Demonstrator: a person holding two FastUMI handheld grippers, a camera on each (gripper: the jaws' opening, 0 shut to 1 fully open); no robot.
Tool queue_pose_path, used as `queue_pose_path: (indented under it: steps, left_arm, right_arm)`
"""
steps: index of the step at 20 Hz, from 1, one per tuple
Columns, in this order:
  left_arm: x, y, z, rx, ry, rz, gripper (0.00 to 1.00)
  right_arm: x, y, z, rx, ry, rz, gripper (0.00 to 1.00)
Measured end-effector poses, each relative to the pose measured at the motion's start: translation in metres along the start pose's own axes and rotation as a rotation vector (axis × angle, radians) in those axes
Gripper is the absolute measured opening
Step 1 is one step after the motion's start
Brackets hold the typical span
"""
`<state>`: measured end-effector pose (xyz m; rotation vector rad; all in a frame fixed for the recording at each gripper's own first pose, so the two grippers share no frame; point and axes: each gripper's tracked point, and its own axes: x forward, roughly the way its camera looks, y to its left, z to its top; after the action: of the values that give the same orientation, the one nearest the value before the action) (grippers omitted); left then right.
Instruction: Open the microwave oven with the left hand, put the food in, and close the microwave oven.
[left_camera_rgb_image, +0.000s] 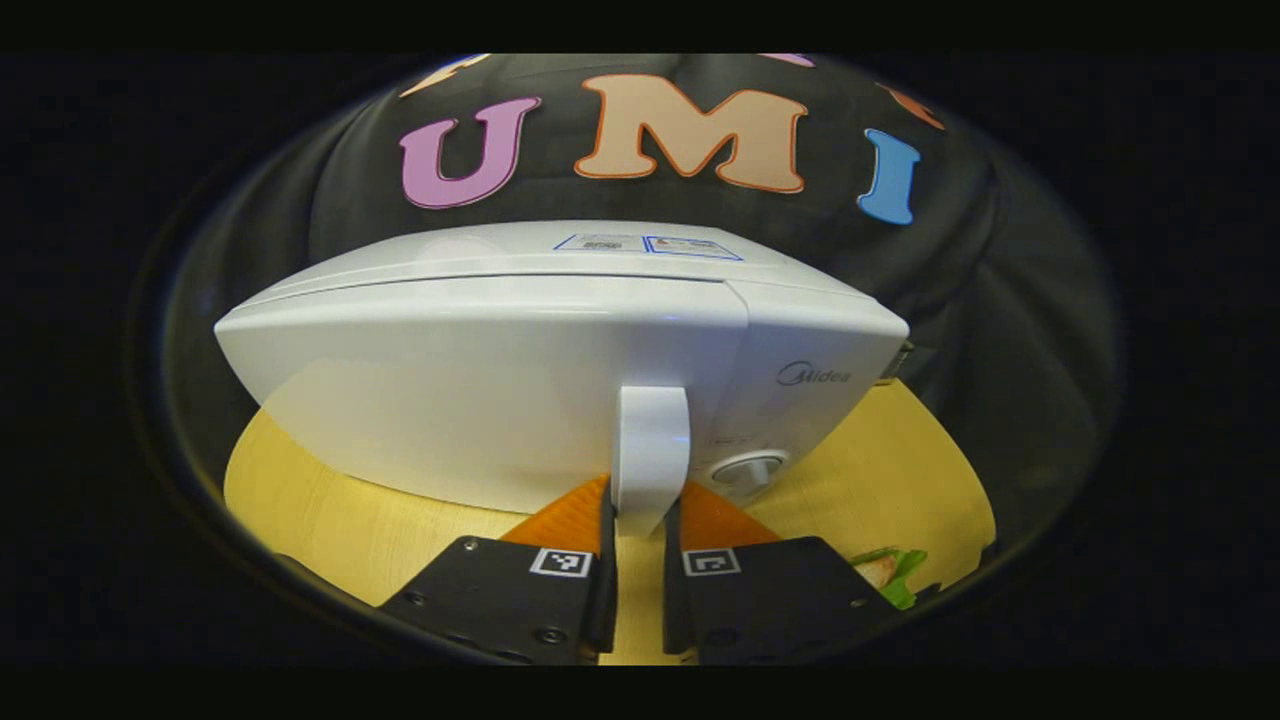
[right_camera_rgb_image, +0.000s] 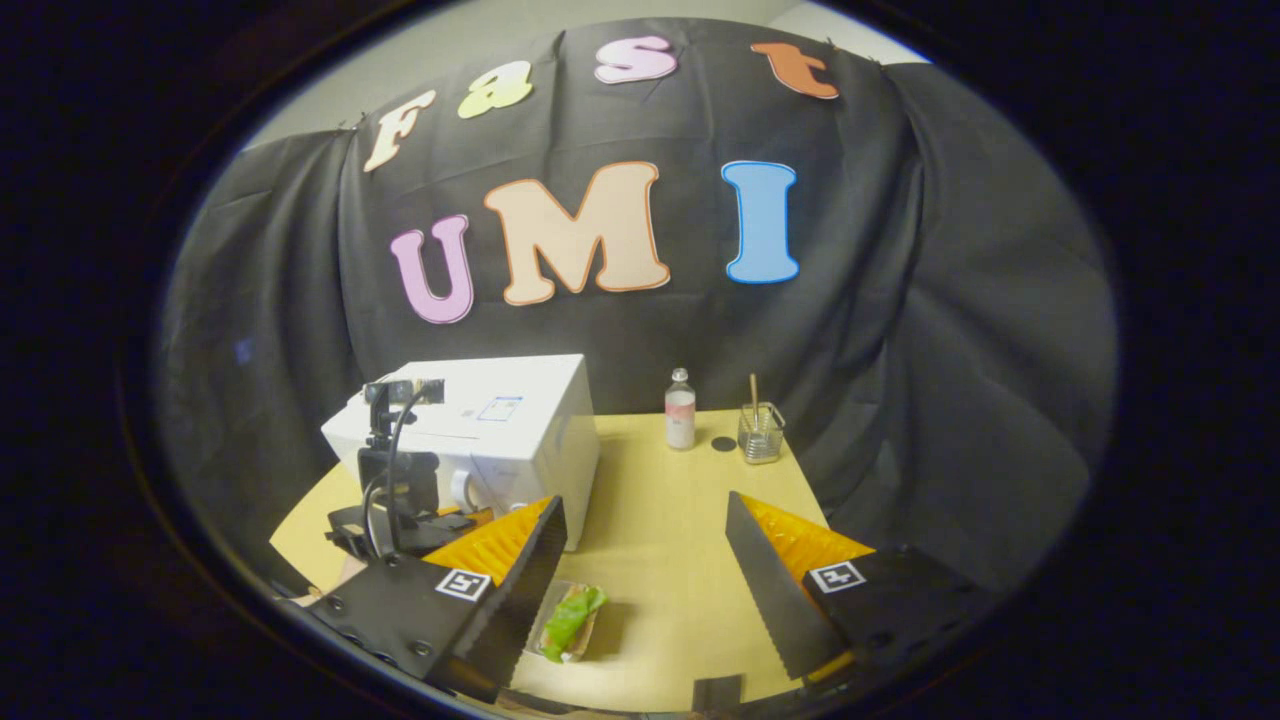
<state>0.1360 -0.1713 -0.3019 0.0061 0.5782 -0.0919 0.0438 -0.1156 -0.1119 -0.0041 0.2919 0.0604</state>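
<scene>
- My left gripper (left_camera_rgb_image: 640, 520) grasps the handle (left_camera_rgb_image: 650, 455) of the closed microwave (left_camera_rgb_image: 480, 390); handle's lower end hidden.
- My right gripper (right_camera_rgb_image: 645, 560), released, hovers above the food (right_camera_rgb_image: 572, 620) on the tabletop (right_camera_rgb_image: 660, 520), partly hidden.

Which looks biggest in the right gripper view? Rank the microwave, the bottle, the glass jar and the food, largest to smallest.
1. Microwave, clearly largest.
2. Food, though it lies nearest the camera, which inflates it.
3. Bottle and glass jar: too alike to rank; the bottle looks taller, the jar wider, both far back on the table.
</scene>
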Motion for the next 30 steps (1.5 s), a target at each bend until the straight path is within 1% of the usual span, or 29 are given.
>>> queue_pose_path:
  steps: [1,2,3,4,5,6,7,8,9,10,11,12,13,14,15,16,17,18,20,21,23,25,26,27,28,30]
  left_arm:
    - [-0.001,0.0,0.0,-0.008,-0.003,0.003,0.19]
    - [-0.001,0.0,0.0,-0.016,-0.005,0.002,0.22]
    - [-0.001,0.0,0.0,-0.02,-0.007,0.001,0.22]
    - [-0.001,0.0,-0.001,-0.018,-0.007,0.0,0.22]
    - [-0.001,0.0,-0.001,-0.011,-0.011,-0.003,0.19]
    - [-0.002,0.0,-0.001,-0.003,-0.016,-0.005,0.19]
    - [-0.002,0.0,-0.001,0.001,-0.02,-0.008,0.22]
    - [-0.004,0.0,-0.001,0.002,-0.025,-0.01,0.19]
    - [-0.004,0.0,-0.001,0.003,-0.028,-0.01,0.22]
    - [-0.005,0.0,-0.001,0.003,-0.033,-0.01,0.19]
    - [-0.005,0.0,-0.001,-0.001,-0.036,-0.01,0.17]
    - [-0.006,-0.001,0.0,-0.009,-0.042,-0.01,0.19]
    - [-0.006,0.0,-0.001,-0.011,-0.039,-0.012,0.19]
    - [-0.006,-0.001,-0.001,-0.01,-0.043,-0.015,0.19]
    - [-0.005,-0.001,-0.001,-0.009,-0.039,-0.02,0.16]
    - [-0.007,0.0,-0.001,-0.014,-0.041,-0.022,0.15]
    - [-0.015,0.001,-0.012,-0.025,-0.017,-0.02,0.13]
    - [-0.027,0.002,-0.016,-0.025,-0.045,-0.027,0.13]
    - [-0.048,0.008,-0.029,0.018,-0.078,-0.061,0.09]
    - [-0.059,0.011,-0.038,0.028,-0.084,-0.081,0.11]
    - [-0.079,0.019,-0.052,0.043,-0.083,-0.123,0.09]
    - [-0.098,0.028,-0.065,0.073,-0.073,-0.152,0.17]
    - [-0.107,0.034,-0.071,0.086,-0.067,-0.159,0.14]
    - [-0.113,0.039,-0.075,0.095,-0.065,-0.165,0.19]
    - [-0.121,0.044,-0.08,0.11,-0.061,-0.169,0.16]
    - [-0.134,0.054,-0.089,0.142,-0.062,-0.175,0.19]
  right_arm:
    - [-0.002,0.003,-0.002,-0.003,0.0,0.007,0.92]
    - [-0.004,0.005,-0.005,-0.007,0.005,0.015,0.92]
    - [-0.005,0.008,-0.009,-0.007,0.014,0.023,0.99]
    - [-0.006,0.01,-0.014,-0.003,0.024,0.031,0.99]
    - [-0.01,0.012,-0.017,0.003,0.03,0.04,0.92]
    - [-0.013,0.015,-0.021,0.011,0.035,0.047,0.99]
    - [-0.015,0.017,-0.023,0.018,0.039,0.051,0.99]
    - [-0.02,0.019,-0.027,0.023,0.045,0.054,0.99]
    - [-0.023,0.021,-0.03,0.023,0.049,0.056,0.99]
    - [-0.026,0.02,-0.033,0.019,0.052,0.055,0.92]
    - [-0.029,0.02,-0.036,0.013,0.053,0.052,0.99]
    - [-0.03,0.019,-0.038,0.008,0.05,0.046,0.99]
    - [-0.032,0.017,-0.041,0.004,0.052,0.038,0.99]
    - [-0.034,0.017,-0.045,0.005,0.057,0.03,0.99]
    - [-0.037,0.017,-0.047,0.01,0.059,0.022,0.99]
    - [-0.041,0.018,-0.047,0.017,0.055,0.015,0.99]
    - [-0.045,0.02,-0.047,0.022,0.05,0.007,0.99]
    - [-0.049,0.021,-0.048,0.026,0.045,-0.005,0.99]
    - [-0.056,0.026,-0.052,0.028,0.043,-0.029,0.99]
    - [-0.058,0.029,-0.055,0.029,0.047,-0.04,0.99]
    - [-0.066,0.038,-0.059,0.031,0.045,-0.06,0.99]
    - [-0.078,0.052,-0.06,0.03,0.039,-0.08,0.99]
    - [-0.085,0.061,-0.062,0.035,0.035,-0.082,0.99]
    - [-0.092,0.069,-0.063,0.041,0.033,-0.081,0.99]
    - [-0.099,0.078,-0.067,0.045,0.035,-0.08,0.99]
    - [-0.112,0.092,-0.077,0.041,0.043,-0.084,0.99]
